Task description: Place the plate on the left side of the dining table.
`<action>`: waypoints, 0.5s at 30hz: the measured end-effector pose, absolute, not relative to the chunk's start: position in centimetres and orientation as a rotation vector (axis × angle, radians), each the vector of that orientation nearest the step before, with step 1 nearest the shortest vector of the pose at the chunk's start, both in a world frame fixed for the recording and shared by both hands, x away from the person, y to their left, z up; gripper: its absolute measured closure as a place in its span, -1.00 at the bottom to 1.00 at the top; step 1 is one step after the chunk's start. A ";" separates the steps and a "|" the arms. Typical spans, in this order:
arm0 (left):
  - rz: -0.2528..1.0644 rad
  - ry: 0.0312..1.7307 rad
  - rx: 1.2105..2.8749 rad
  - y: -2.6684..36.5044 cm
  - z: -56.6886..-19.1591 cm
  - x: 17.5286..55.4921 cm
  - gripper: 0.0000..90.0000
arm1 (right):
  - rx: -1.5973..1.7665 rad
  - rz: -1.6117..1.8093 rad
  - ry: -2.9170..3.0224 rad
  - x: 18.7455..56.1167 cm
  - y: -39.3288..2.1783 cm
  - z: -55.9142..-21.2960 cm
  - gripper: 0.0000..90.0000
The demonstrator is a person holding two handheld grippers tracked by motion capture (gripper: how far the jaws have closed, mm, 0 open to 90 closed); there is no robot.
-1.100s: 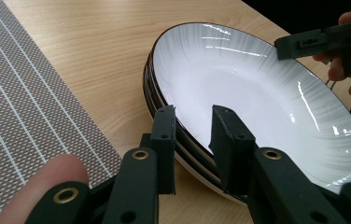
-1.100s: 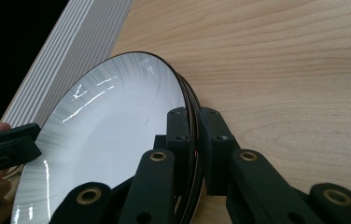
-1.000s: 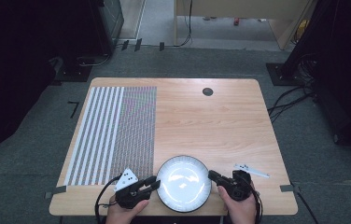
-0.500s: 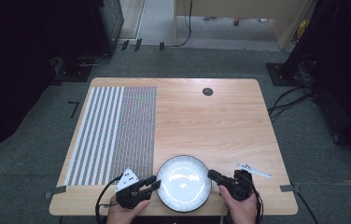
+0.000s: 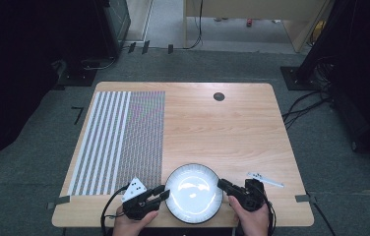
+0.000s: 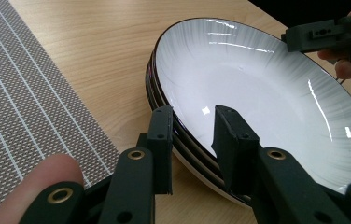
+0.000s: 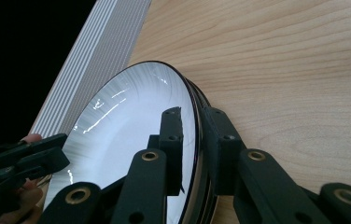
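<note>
Plate (image 5: pixel 194 191) at the near edge of the counter (image 5: pixel 232 128), rim between your slack, open left claw (image 5: pixel 160 193) and right claw (image 5: pixel 223 184), whose jaws have just been opening: widen both before you draw them sideways off the rim.

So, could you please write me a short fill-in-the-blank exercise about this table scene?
1. The white plate lies near the table's ____ edge.
2. The striped mat lies to the plate's ____.
3. The left gripper and right gripper each straddle the plate's ____.

Missing words: front; left; rim
</note>
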State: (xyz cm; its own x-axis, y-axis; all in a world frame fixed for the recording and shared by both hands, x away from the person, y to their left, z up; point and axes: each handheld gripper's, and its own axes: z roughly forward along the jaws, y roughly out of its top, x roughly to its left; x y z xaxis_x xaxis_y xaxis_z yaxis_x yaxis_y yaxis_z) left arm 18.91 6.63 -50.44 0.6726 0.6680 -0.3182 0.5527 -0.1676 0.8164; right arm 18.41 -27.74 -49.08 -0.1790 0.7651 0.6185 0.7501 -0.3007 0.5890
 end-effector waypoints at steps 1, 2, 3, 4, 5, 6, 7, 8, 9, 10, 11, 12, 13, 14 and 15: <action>0.137 0.967 1.837 6.6 -50.4 18.9 0.53 | 2.001 1.525 1.850 18.4 -27.7 -49.1 0.73; 0.137 0.967 1.837 6.6 -50.4 18.9 0.53 | 1.998 1.520 1.853 18.4 -27.6 -49.1 0.73; 0.138 0.967 1.837 6.6 -50.4 18.9 0.53 | 1.996 1.518 1.853 18.4 -27.6 -49.1 0.73; 0.138 0.967 1.837 6.6 -50.4 18.9 0.53 | 1.998 1.516 1.853 18.5 -27.6 -49.1 0.73; 0.139 0.966 1.838 6.6 -50.5 18.9 0.53 | 2.000 1.516 1.854 18.5 -27.6 -49.1 0.73; 0.141 0.966 1.838 6.6 -50.5 18.9 0.52 | 2.000 1.518 1.853 18.5 -27.6 -49.1 0.72; 0.142 0.967 1.839 6.6 -50.5 18.9 0.52 | 2.005 1.521 1.853 18.5 -27.6 -49.1 0.72; 0.143 0.967 1.839 6.6 -50.5 18.9 0.52 | 2.005 1.521 1.853 18.5 -27.6 -49.1 0.72; 0.144 0.967 1.839 6.6 -50.5 18.9 0.52 | 2.004 1.521 1.853 18.6 -27.6 -49.1 0.72; 0.145 0.967 1.839 6.6 -50.5 18.9 0.52 | 2.007 1.521 1.852 18.6 -27.6 -49.1 0.72; 0.146 0.967 1.838 6.5 -50.5 18.9 0.52 | 2.003 1.519 1.855 18.6 -27.6 -49.1 0.72; 0.147 0.967 1.839 6.5 -50.5 18.9 0.52 | 2.006 1.514 1.862 18.7 -27.6 -49.0 0.72; 0.147 0.967 1.839 6.5 -50.5 18.9 0.52 | 2.005 1.504 1.870 18.7 -27.6 -49.0 0.73; 0.148 0.968 1.839 6.5 -50.5 18.9 0.52 | 1.999 1.488 1.880 18.8 -27.5 -48.9 0.74; 0.149 0.968 1.839 6.5 -50.5 18.9 0.52 | 1.988 1.467 1.890 18.8 -27.4 -48.8 0.75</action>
